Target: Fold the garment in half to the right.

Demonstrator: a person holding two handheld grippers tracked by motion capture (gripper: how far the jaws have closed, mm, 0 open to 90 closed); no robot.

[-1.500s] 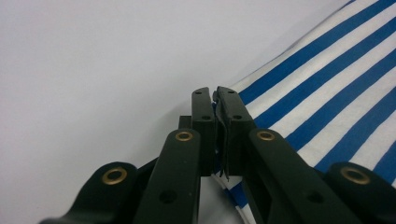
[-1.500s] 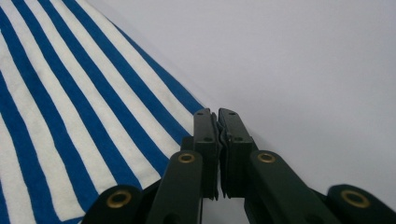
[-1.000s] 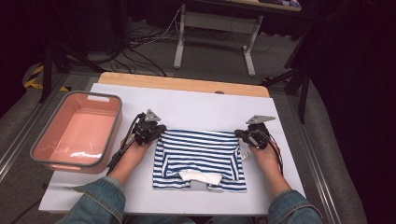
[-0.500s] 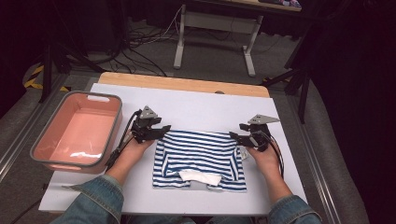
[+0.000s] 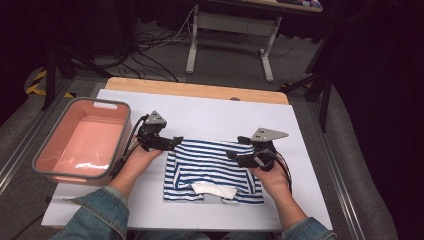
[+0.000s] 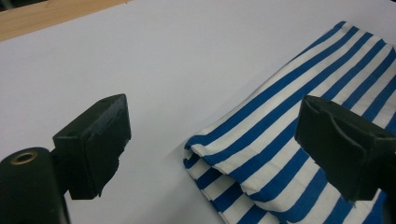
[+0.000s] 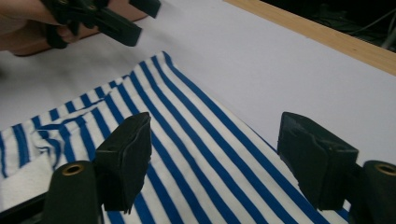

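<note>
The striped shirt (image 5: pixel 212 171) lies folded on the white table (image 5: pixel 215 112), beneath both grippers. The left gripper (image 5: pixel 172 143) and right gripper (image 5: pixel 235 156) have just spread, pinching nothing; lift them clear without snagging the fold.

bin: pink bin (image 5: pixel 82 145), grey rim, left on the bench
bench: white sheet (image 5: pixel 210 112), wooden far edge (image 5: pixel 200 90)
floor: cables (image 5: pixel 155 65), metal stand (image 5: pixel 230 30)
</note>
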